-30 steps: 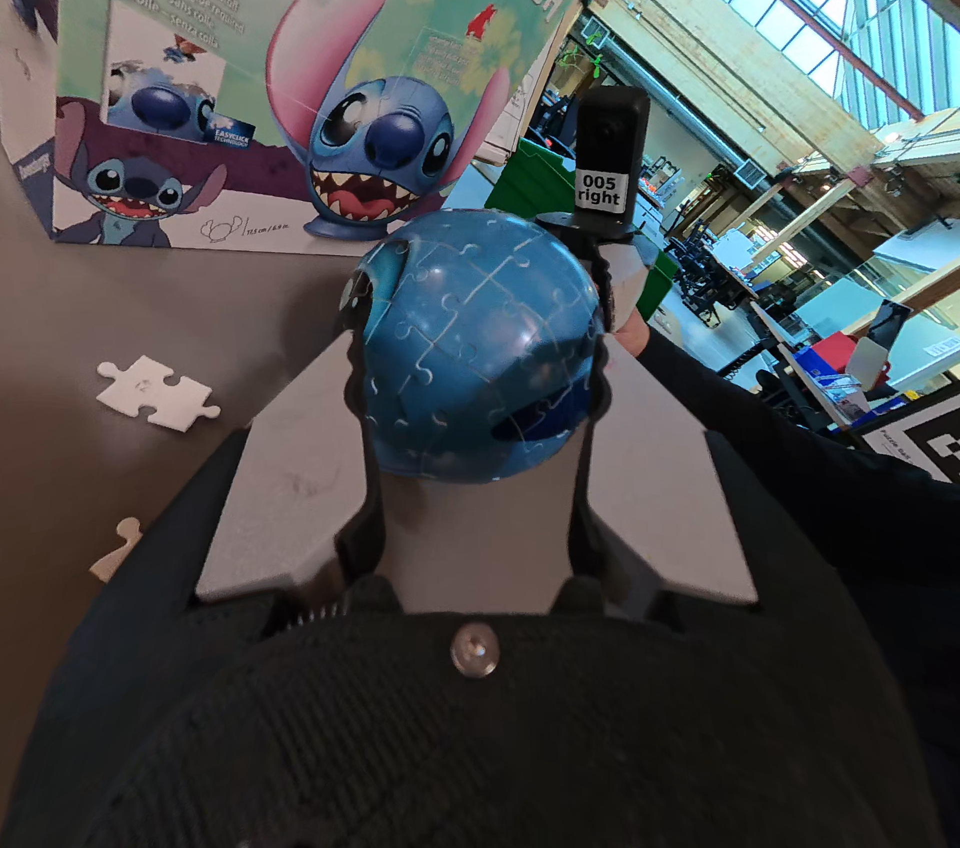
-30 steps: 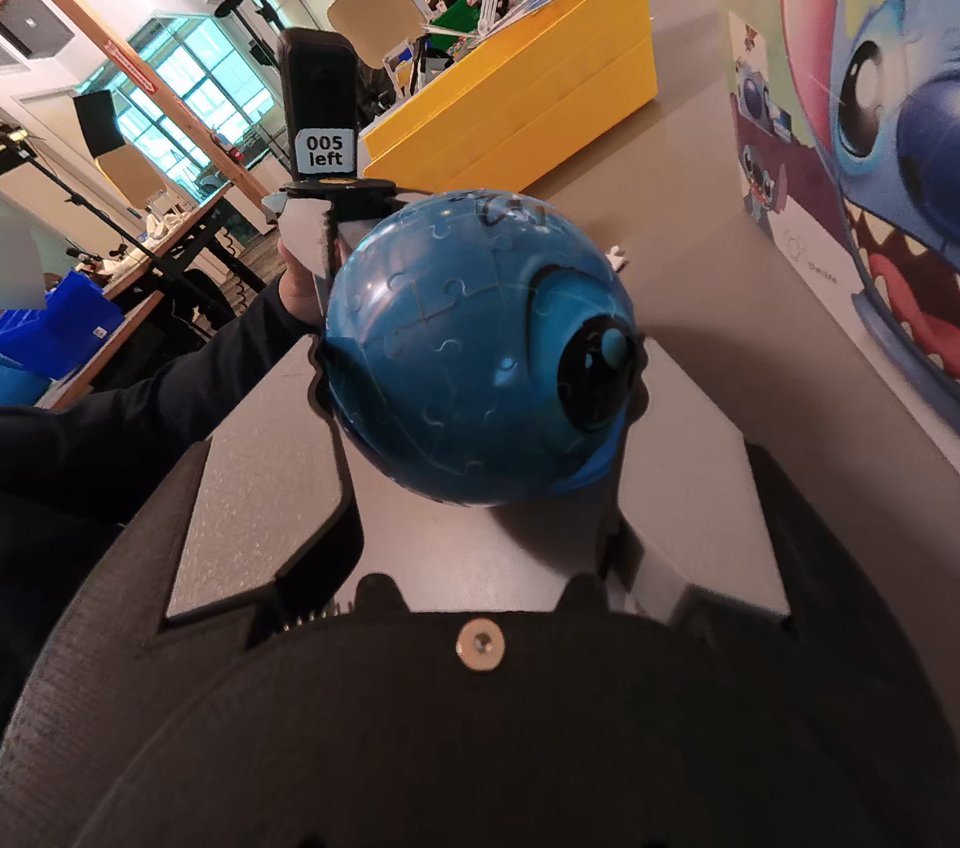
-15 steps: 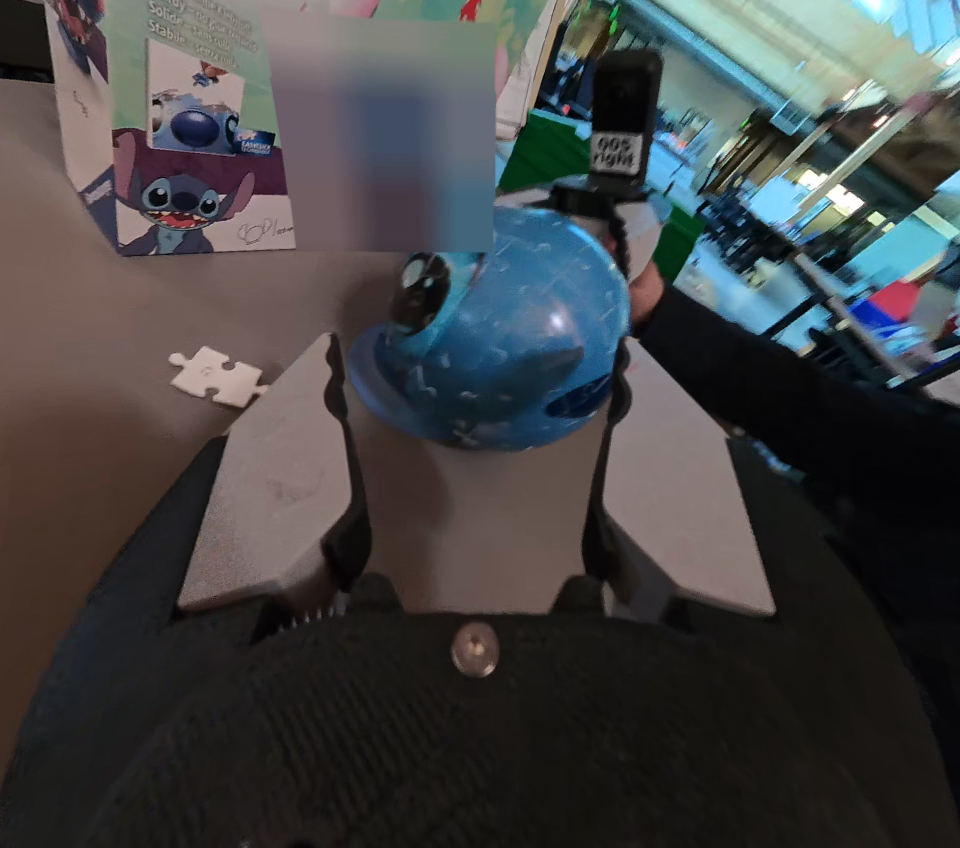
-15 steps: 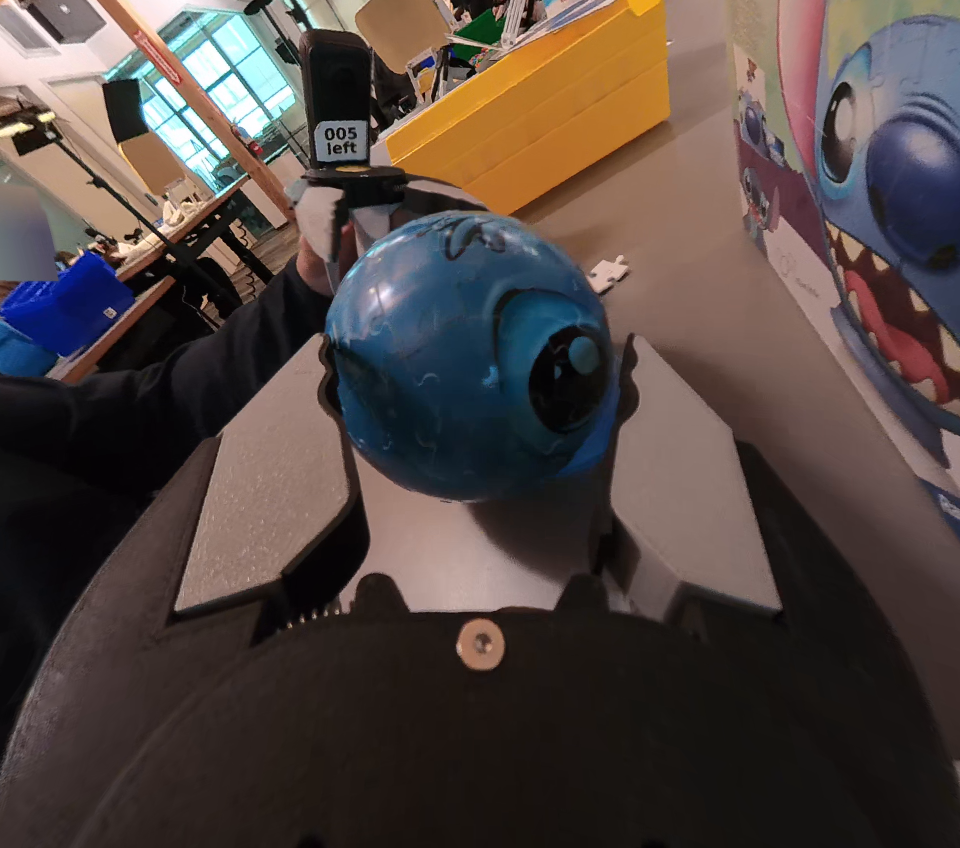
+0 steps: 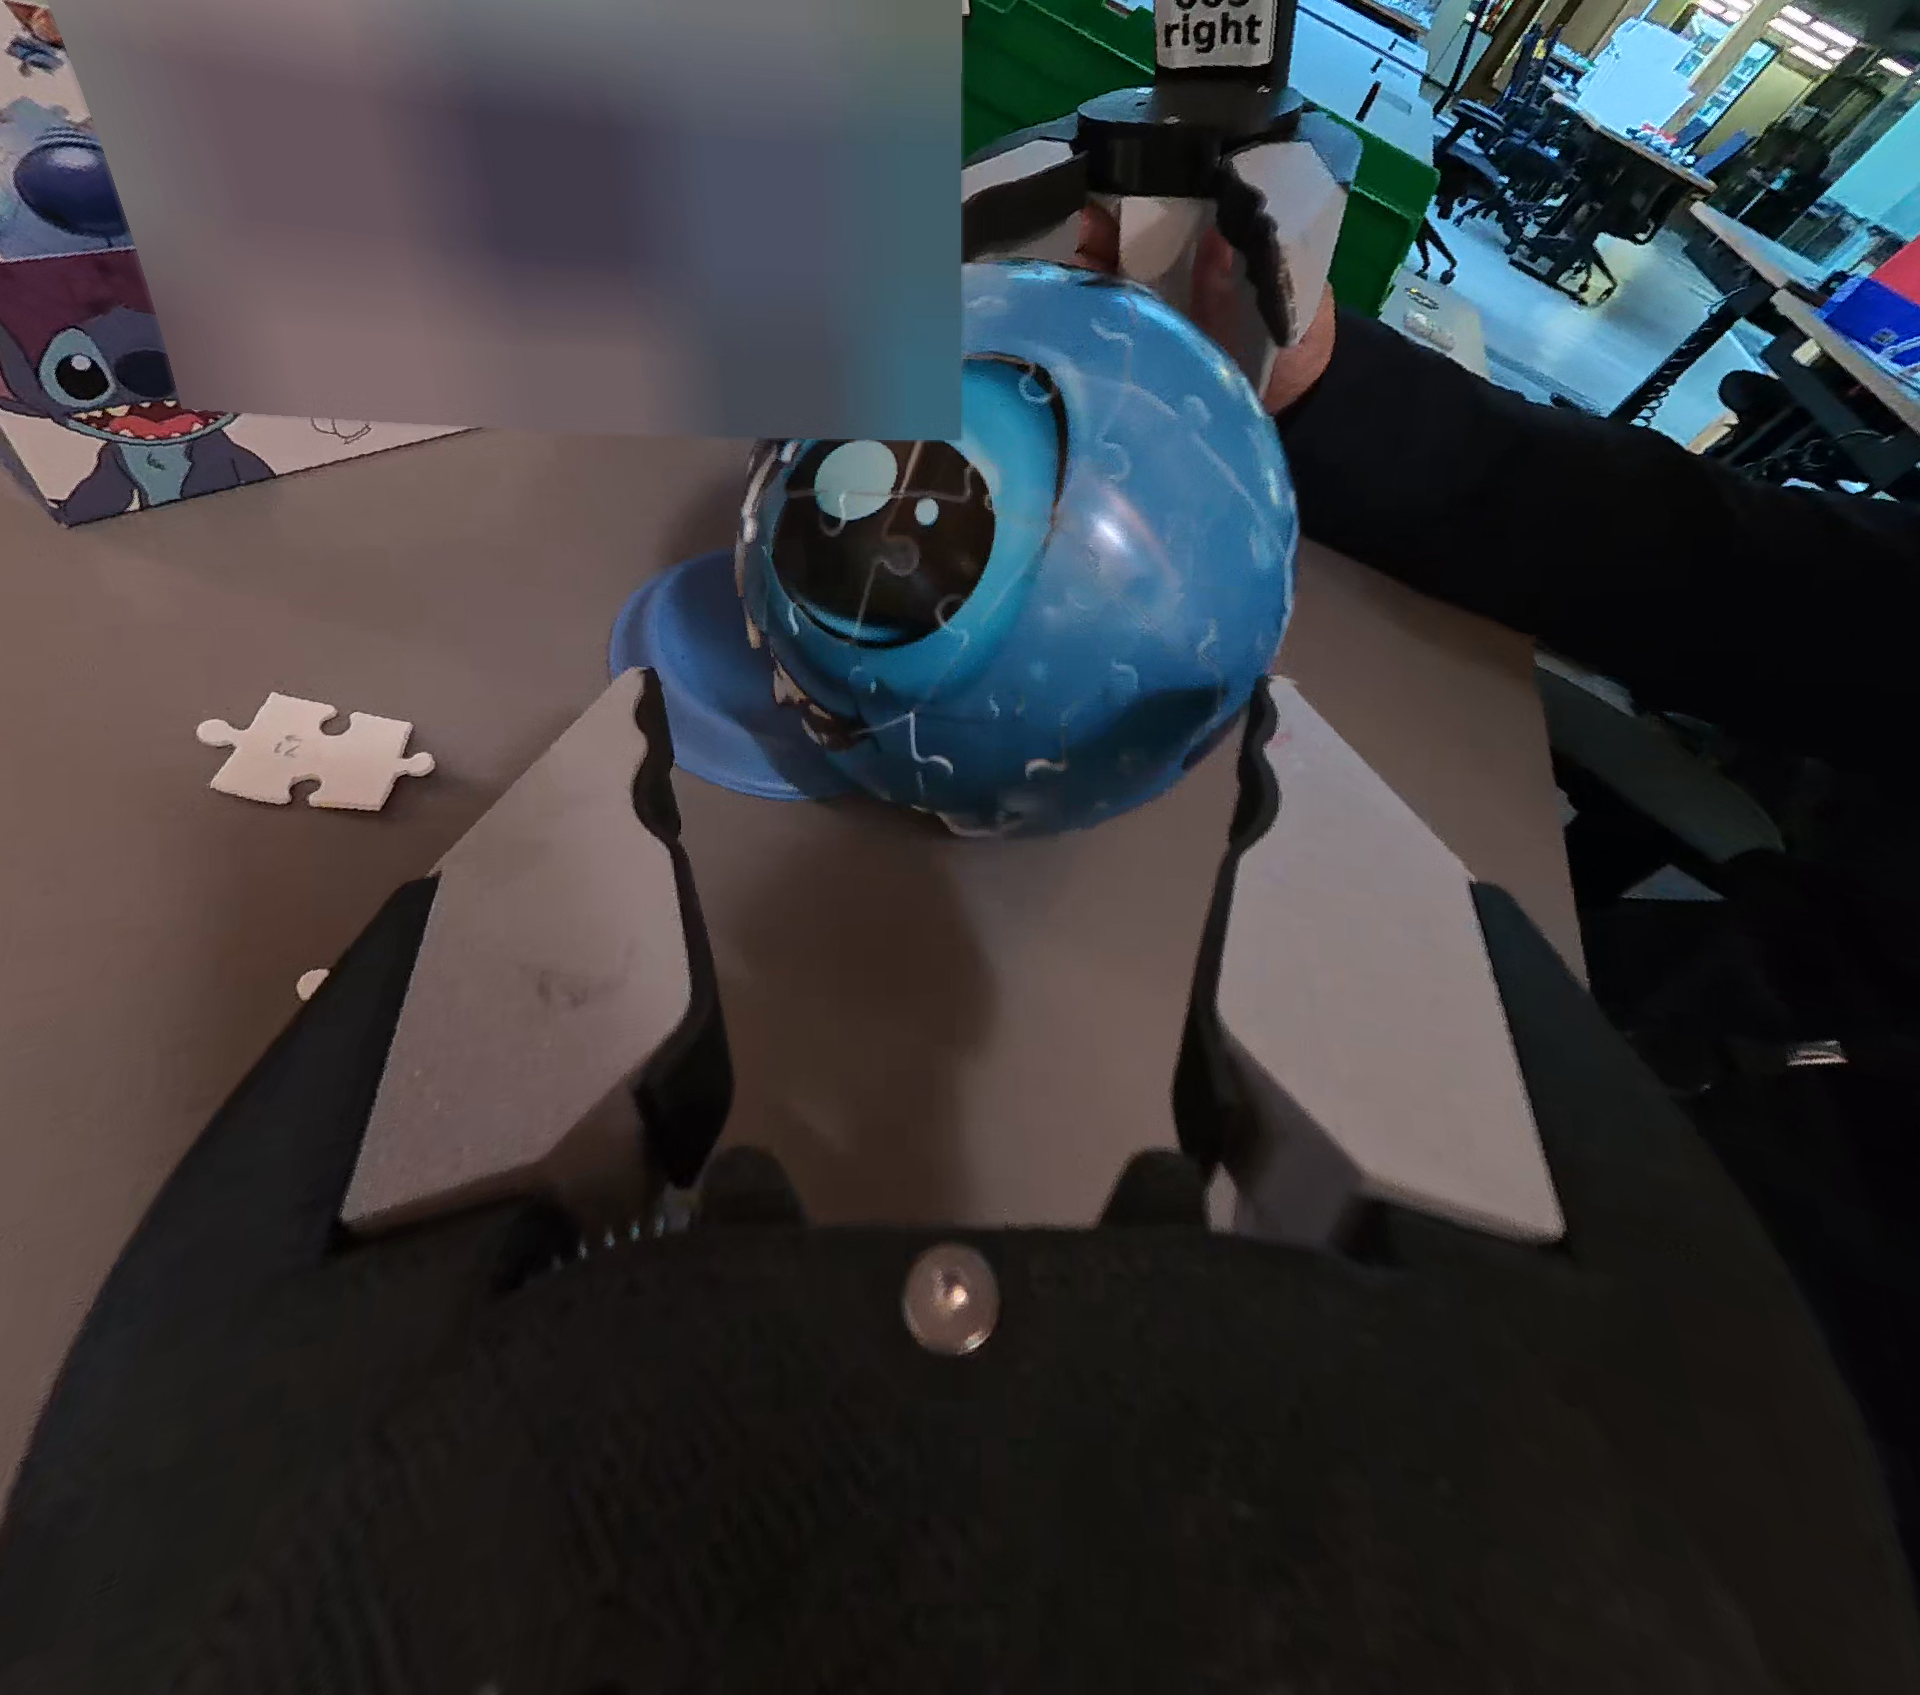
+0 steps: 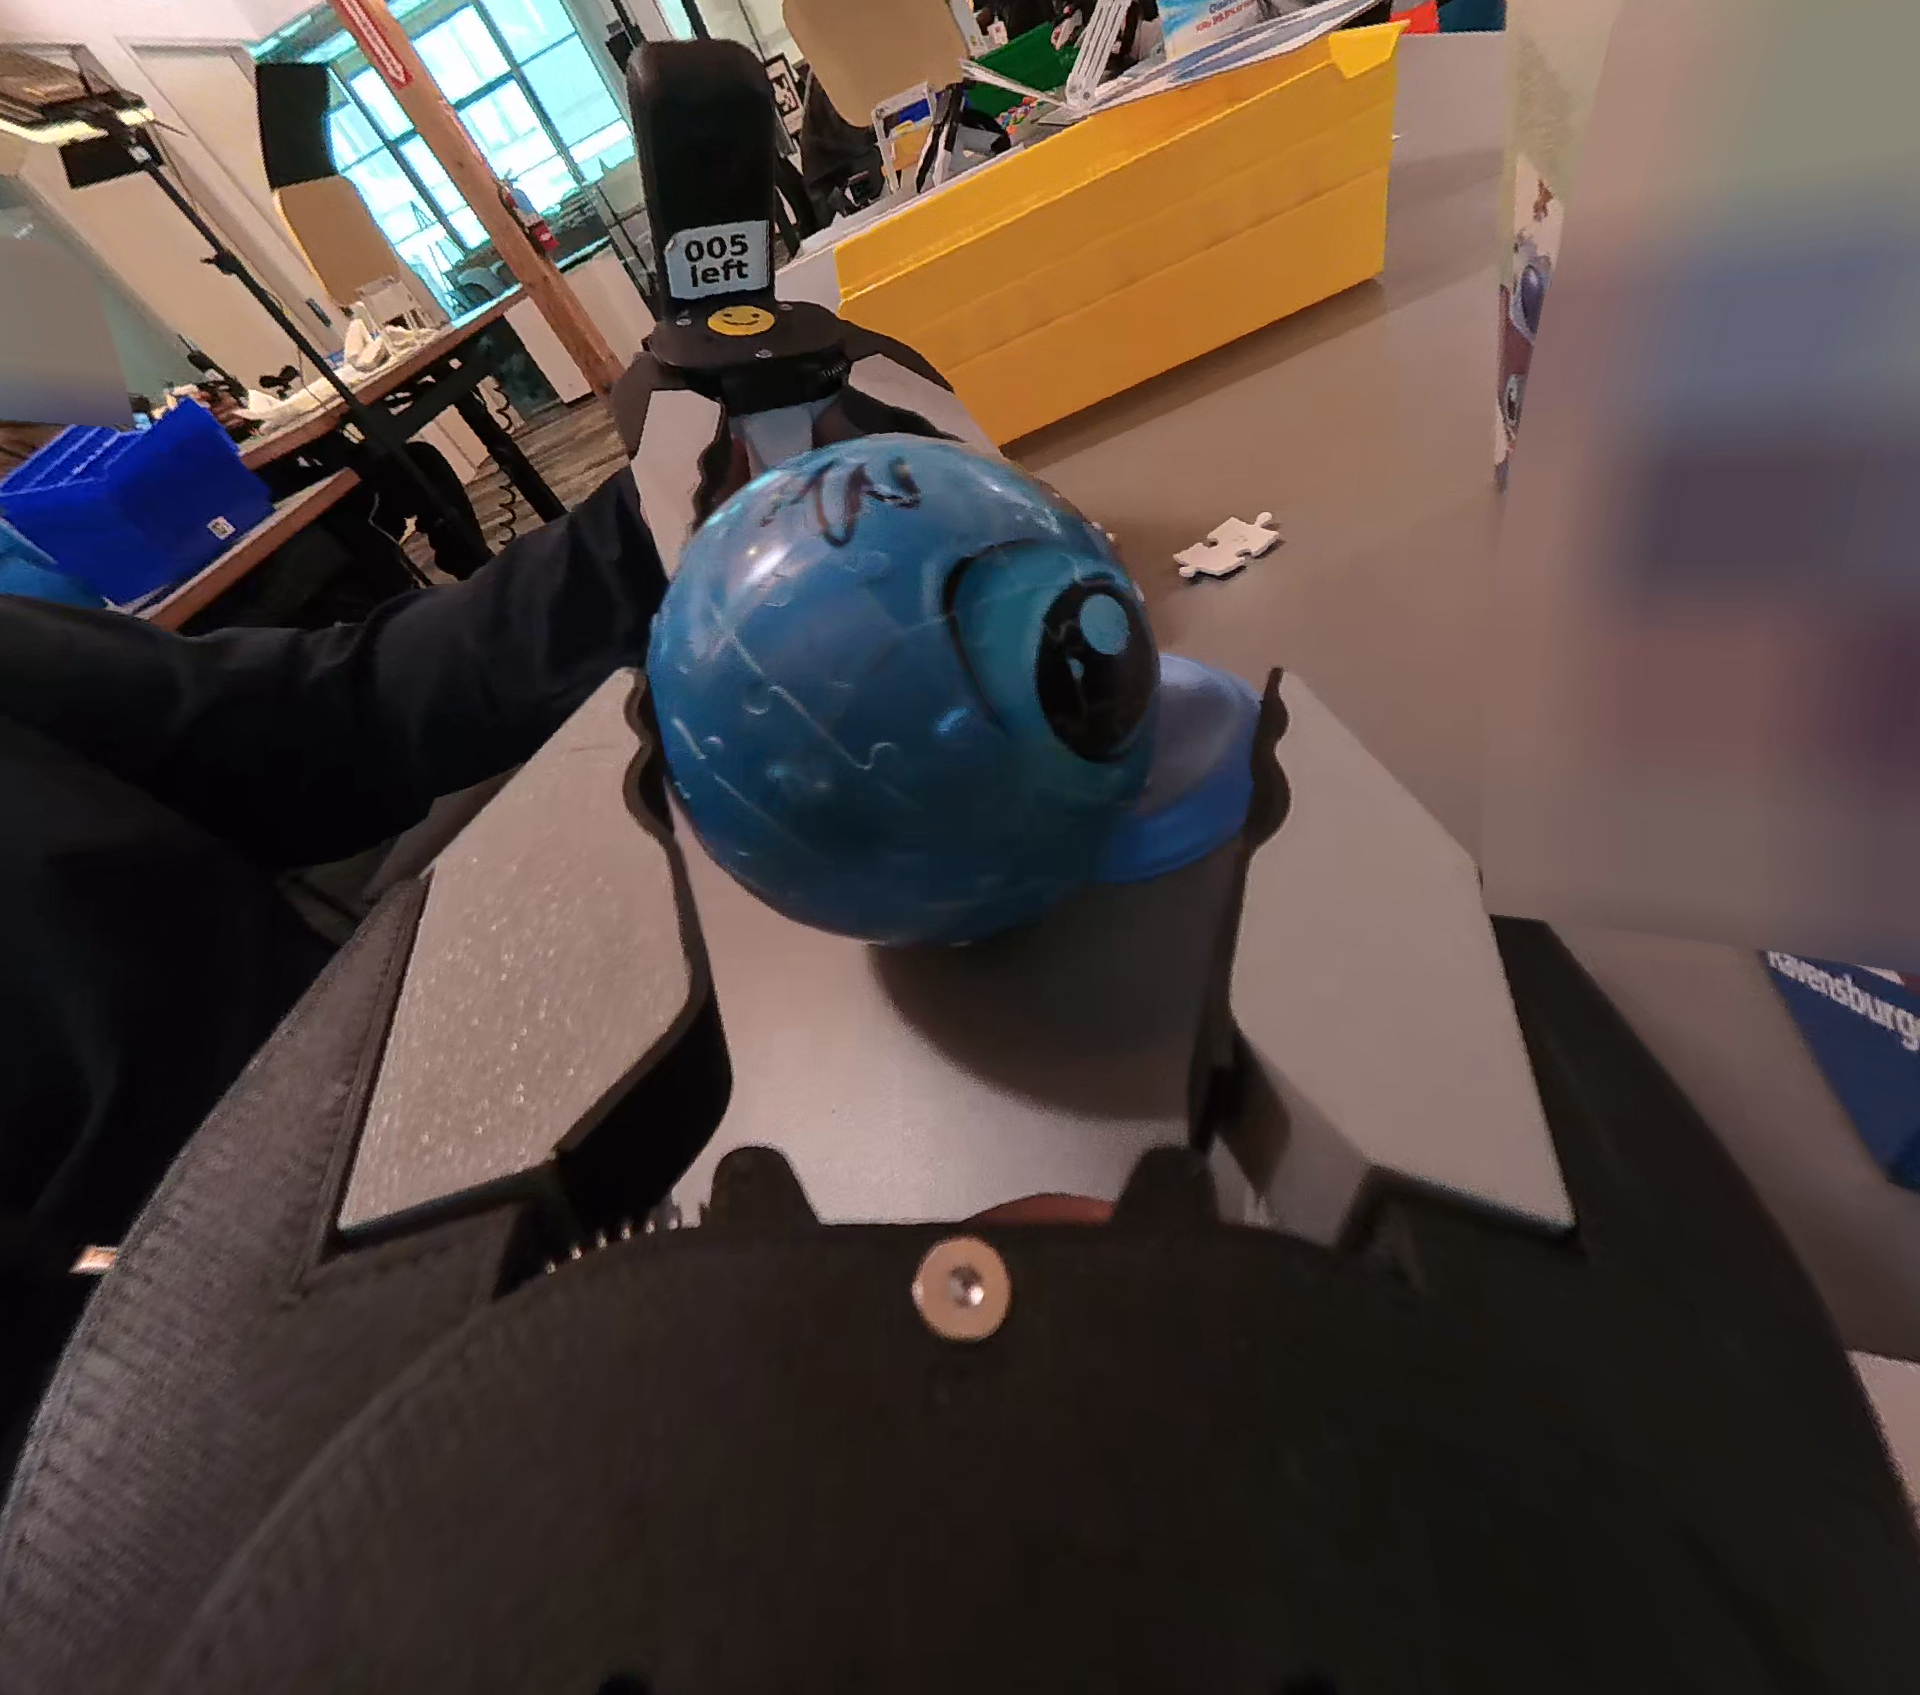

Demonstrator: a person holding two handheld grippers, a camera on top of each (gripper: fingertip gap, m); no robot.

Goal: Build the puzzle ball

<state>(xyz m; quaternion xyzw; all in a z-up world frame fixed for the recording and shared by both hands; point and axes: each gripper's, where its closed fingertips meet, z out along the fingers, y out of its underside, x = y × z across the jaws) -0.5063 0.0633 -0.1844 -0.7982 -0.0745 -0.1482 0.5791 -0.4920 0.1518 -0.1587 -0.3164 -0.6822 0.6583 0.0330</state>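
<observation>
The blue puzzle ball (image 5: 1091,585) with a big dark eye rests tilted on a blue stand (image 5: 675,669) on the grey table (image 5: 312,565). My left gripper (image 5: 951,710) is open, its fingertips just short of the ball, the right one near its lower edge. In the right wrist view the ball (image 6: 831,731) and stand (image 6: 1195,772) lie between the tips of my open right gripper (image 6: 954,700), whose gap is wider than the ball. Each gripper shows behind the ball in the other's view: the right one (image 5: 1174,232) and the left one (image 6: 779,419).
A white pair of joined puzzle pieces (image 5: 312,752) lies left of the ball and shows in the right wrist view (image 6: 1226,544). The puzzle box (image 5: 83,398) stands behind. A yellow bin (image 6: 1122,243) sits farther back. Dark sleeves (image 5: 1558,523) reach in.
The ball, held in the air by both grippers before, has come down onto the blue stand on the table. Both grippers have opened and drawn back a little.
</observation>
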